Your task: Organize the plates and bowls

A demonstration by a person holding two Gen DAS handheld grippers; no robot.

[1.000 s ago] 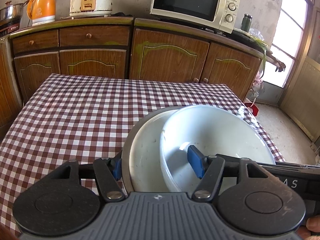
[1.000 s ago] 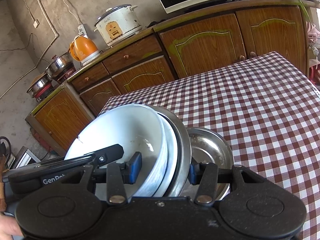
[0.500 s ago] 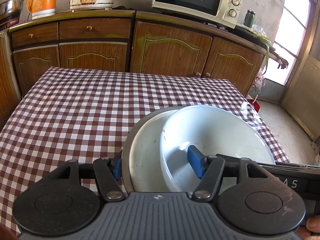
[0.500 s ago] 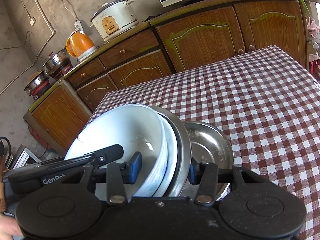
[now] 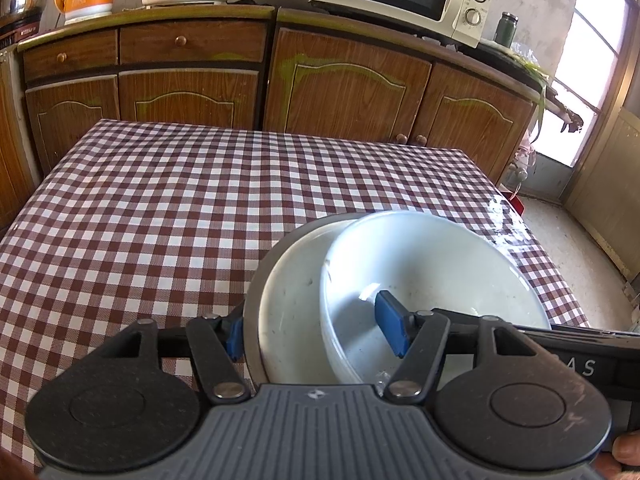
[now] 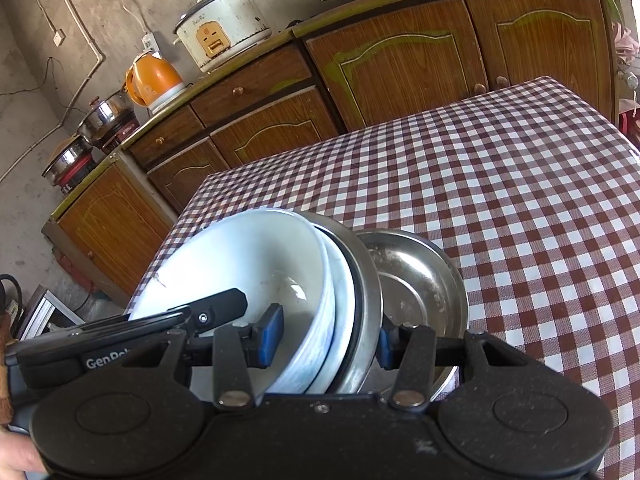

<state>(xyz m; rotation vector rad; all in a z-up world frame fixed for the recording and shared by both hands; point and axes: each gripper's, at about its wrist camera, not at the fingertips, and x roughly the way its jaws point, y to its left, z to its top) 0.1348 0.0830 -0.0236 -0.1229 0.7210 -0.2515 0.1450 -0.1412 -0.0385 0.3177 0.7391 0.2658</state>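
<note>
Both hand-held grippers pinch the tilted stack of dishes (image 5: 360,300): left hand-held gripper (image 5: 316,334), right hand-held gripper (image 6: 326,338). Unequal squeeze could slide the white bowl (image 6: 240,264) out.

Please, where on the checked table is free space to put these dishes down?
The checked tablecloth is bare from the held stack of dishes to the cupboards. In the right wrist view, its far right part is also free. The steel bowl crowds the near edge.
</note>
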